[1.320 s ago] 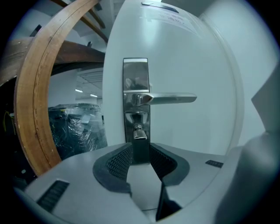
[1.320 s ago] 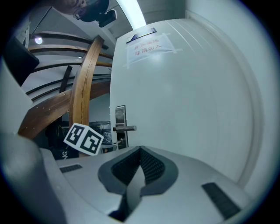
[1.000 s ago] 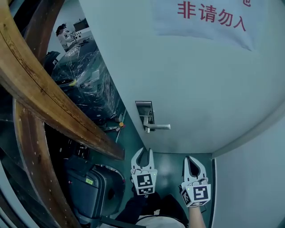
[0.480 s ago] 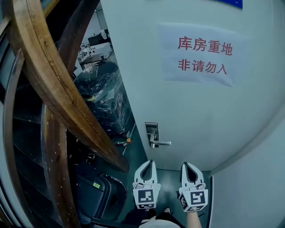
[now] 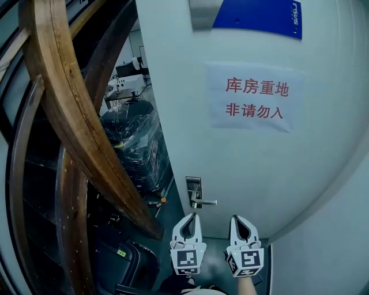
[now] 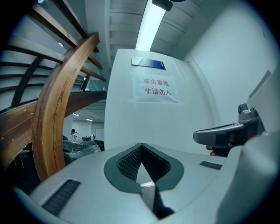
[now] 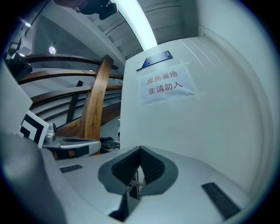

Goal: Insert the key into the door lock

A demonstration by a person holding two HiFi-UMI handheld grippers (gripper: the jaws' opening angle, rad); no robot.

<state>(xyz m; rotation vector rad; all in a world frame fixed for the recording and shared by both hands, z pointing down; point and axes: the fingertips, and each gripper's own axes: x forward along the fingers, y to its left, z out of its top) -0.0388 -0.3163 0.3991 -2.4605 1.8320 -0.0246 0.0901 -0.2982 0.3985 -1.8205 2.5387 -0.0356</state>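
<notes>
The white door (image 5: pixel 259 167) has a steel lock plate (image 5: pixel 194 188) with a lever handle (image 5: pixel 206 202) low on its left edge. Both grippers point at the door, just below the handle. My left gripper (image 5: pixel 191 216) is shut, and the left gripper view shows its tips (image 6: pixel 141 144) meeting with nothing plainly between them. A little to the right, my right gripper (image 5: pixel 235 218) is also shut. In the right gripper view, a small metal piece that looks like the key (image 7: pixel 135 183) sits between its pads, behind the closed tips (image 7: pixel 140 148).
A curved wooden railing (image 5: pixel 75 121) fills the left. Plastic-wrapped goods (image 5: pixel 135 144) stand past the door's edge, and a dark case (image 5: pixel 124 259) lies on the floor at lower left. A paper notice (image 5: pixel 253 98) and a blue plate (image 5: pixel 259 17) hang on the door. A pale wall (image 5: pixel 334 242) closes the right.
Both grippers have risen toward the handle. The head view has tilted up, bringing the whole notice and the blue plate into sight.
</notes>
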